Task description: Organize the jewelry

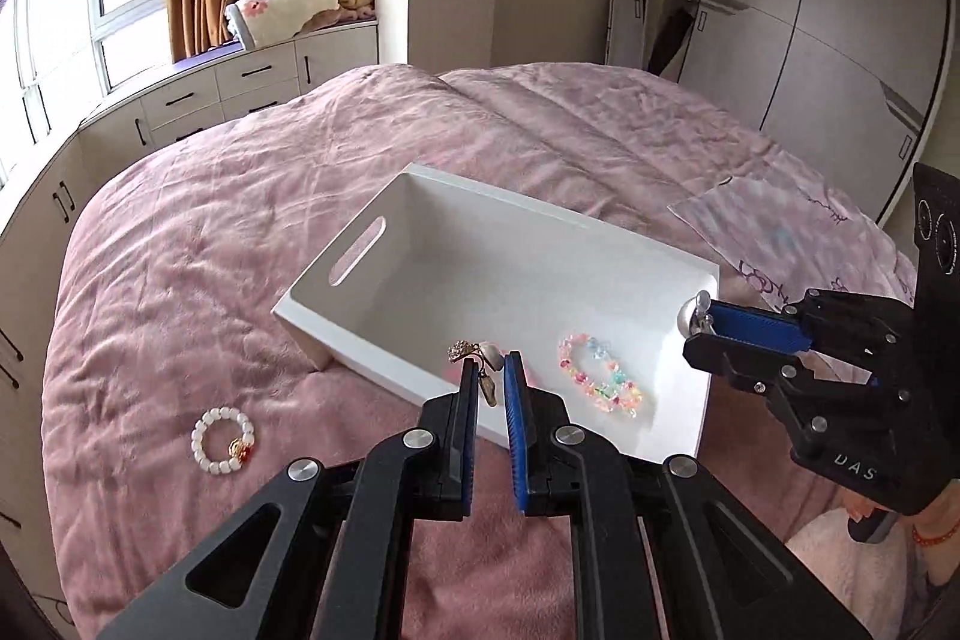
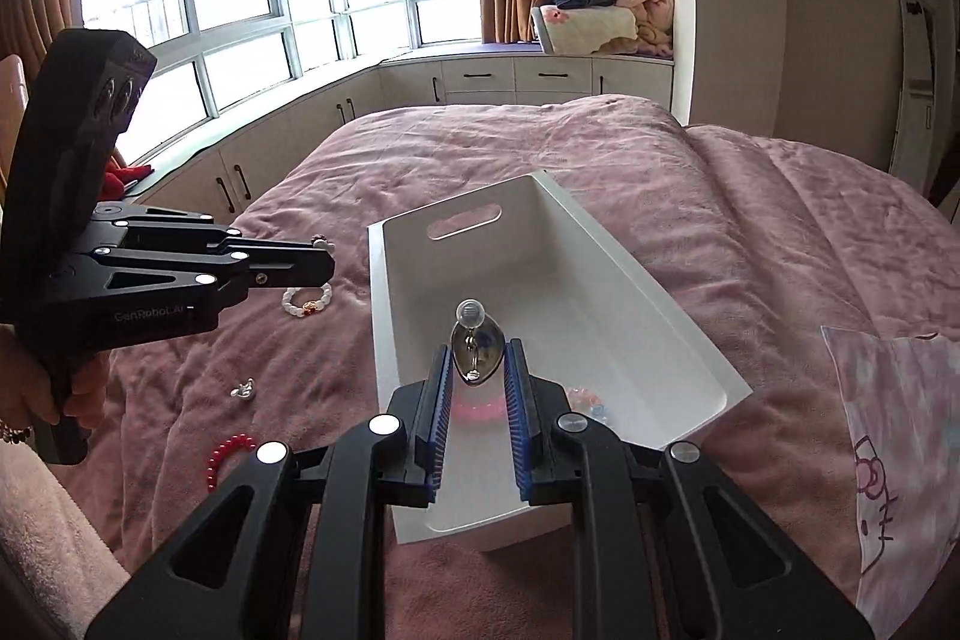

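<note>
Left gripper (image 1: 491, 363) pinches a gold charm (image 1: 474, 353) over the white box (image 1: 372, 244); right gripper (image 2: 477, 347) clamps a silver pendant (image 2: 474, 349) above it. Bead bracelet (image 1: 602, 383) lies inside, pearl bracelet (image 1: 222, 441) on the bed (image 1: 180, 280).

White box (image 1: 600, 244) with slot handle sits on pink bedspread, open top. Pastel bead bracelet (image 1: 602, 375) lies inside near corner. Gold charm piece (image 1: 474, 358) pinched above box edge. Silver teardrop earring (image 2: 474, 343) held over box. White bead bracelet (image 1: 221, 441), red bracelet (image 2: 227, 454), small silver piece (image 2: 243, 388) lie on bedspread beside box.
</note>
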`<state>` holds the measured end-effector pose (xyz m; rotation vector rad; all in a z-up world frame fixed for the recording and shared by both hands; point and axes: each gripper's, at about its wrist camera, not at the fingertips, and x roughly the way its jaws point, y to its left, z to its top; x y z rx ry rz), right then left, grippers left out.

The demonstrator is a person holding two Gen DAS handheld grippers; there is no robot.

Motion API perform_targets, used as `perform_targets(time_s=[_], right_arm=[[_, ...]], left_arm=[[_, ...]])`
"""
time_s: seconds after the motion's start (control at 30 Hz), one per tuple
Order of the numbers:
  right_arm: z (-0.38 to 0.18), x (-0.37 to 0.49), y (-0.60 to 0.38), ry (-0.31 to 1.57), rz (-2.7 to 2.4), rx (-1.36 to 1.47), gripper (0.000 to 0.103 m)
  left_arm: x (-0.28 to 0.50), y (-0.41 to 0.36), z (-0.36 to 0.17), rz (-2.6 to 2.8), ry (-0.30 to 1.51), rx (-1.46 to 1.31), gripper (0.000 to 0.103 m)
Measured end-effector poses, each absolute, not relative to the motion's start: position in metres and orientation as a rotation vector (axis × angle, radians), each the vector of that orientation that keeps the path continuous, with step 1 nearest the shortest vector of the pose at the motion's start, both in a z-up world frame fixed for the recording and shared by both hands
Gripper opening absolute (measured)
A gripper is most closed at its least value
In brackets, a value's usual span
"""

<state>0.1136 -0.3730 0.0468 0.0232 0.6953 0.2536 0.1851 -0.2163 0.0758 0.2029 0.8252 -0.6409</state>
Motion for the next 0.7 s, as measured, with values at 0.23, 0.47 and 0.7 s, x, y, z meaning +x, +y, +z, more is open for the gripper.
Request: perform_targets(time_s=[0.23, 0.47, 0.7], right_arm=[[0.02, 0.132, -0.39, 0.765, 0.239, -0.004, 0.018], [0.007, 0.142, -0.4, 0.791, 0.241, 0.024, 0.019], [0.013, 0.138, -0.398, 0.759, 0.237, 0.053, 0.04]], left_arm=[[0.218, -0.274, 0.03, -0.664, 0.936, 0.271, 0.014], [0.232, -0.268, 0.012, -0.635, 0.973, 0.215, 0.017], [0.218, -0.238, 0.026, -0.629, 0.924, 0.116, 0.048]])
